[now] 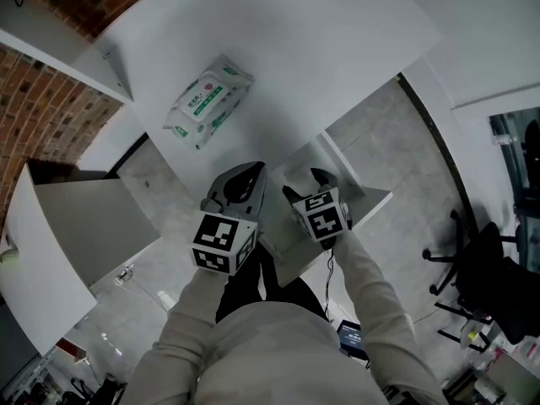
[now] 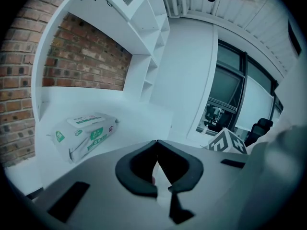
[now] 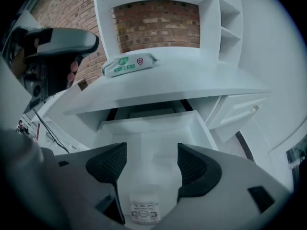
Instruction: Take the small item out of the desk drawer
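The white desk point(image 1: 295, 57) has its drawer point(image 1: 371, 199) pulled out. In the right gripper view the drawer point(image 3: 201, 123) lies straight ahead, and a small white labelled item point(image 3: 144, 209) rests on its floor near the front. My right gripper point(image 3: 151, 153) hangs over the drawer, open, its pads apart and touching nothing. In the head view the right gripper point(image 1: 308, 186) sits above the drawer, with the left gripper point(image 1: 245, 182) beside it at the desk's edge. The left gripper point(image 2: 156, 147) is shut with nothing in it.
A green-and-white pack of wipes point(image 1: 208, 99) lies on the desk top, towards the brick wall point(image 3: 156, 23). A side cabinet with a handle point(image 3: 240, 111) stands right of the drawer. An office chair point(image 1: 481, 268) is at the far right, and a white panel point(image 1: 76, 226) at the left.
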Motion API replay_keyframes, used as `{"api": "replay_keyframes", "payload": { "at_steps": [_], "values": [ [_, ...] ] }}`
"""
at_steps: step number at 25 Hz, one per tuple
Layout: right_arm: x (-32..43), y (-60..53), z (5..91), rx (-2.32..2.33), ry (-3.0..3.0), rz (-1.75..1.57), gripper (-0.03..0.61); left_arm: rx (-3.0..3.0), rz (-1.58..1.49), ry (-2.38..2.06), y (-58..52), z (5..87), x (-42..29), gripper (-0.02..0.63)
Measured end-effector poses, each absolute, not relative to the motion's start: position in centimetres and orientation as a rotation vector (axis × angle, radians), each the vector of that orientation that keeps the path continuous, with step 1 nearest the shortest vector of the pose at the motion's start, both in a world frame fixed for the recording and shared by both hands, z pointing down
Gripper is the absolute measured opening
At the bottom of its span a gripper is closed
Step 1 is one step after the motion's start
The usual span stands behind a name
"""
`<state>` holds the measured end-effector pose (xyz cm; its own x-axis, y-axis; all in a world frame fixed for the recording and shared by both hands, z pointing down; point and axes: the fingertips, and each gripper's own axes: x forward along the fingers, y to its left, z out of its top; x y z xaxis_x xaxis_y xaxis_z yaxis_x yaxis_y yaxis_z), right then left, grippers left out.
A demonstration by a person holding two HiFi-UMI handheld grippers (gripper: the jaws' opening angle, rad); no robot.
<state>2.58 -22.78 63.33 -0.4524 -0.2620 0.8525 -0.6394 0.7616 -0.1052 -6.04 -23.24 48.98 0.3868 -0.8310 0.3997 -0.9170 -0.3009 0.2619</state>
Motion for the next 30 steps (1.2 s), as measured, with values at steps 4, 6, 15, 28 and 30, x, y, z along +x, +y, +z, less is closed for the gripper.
{"api": "replay_keyframes", "payload": {
  "at_steps": [4,6,15,28,30],
  "values": [
    [3.1,-23.4,65.8,0.66,-2.0,0.542,0.339,2.206,0.274,-1.503,-23.7,49.6,-5.9,0.018],
    [3.3,-23.6,67.0,0.651,-1.973,0.564,0.339,2.196,0.282,-1.506,-24.0,50.0,-6.0,0.017],
    [3.9,-23.4,71.2,0.611,-1.867,0.619,0.345,2.175,0.304,-1.506,-24.9,50.9,-6.4,0.018],
    [5.0,-23.3,75.1,0.587,-1.75,0.618,0.354,2.142,0.313,-1.512,-25.1,51.7,-6.5,0.018],
    [4.9,-23.1,75.5,0.572,-1.738,0.621,0.354,2.132,0.311,-1.511,-25.0,51.9,-6.6,0.018]
  ]
}}
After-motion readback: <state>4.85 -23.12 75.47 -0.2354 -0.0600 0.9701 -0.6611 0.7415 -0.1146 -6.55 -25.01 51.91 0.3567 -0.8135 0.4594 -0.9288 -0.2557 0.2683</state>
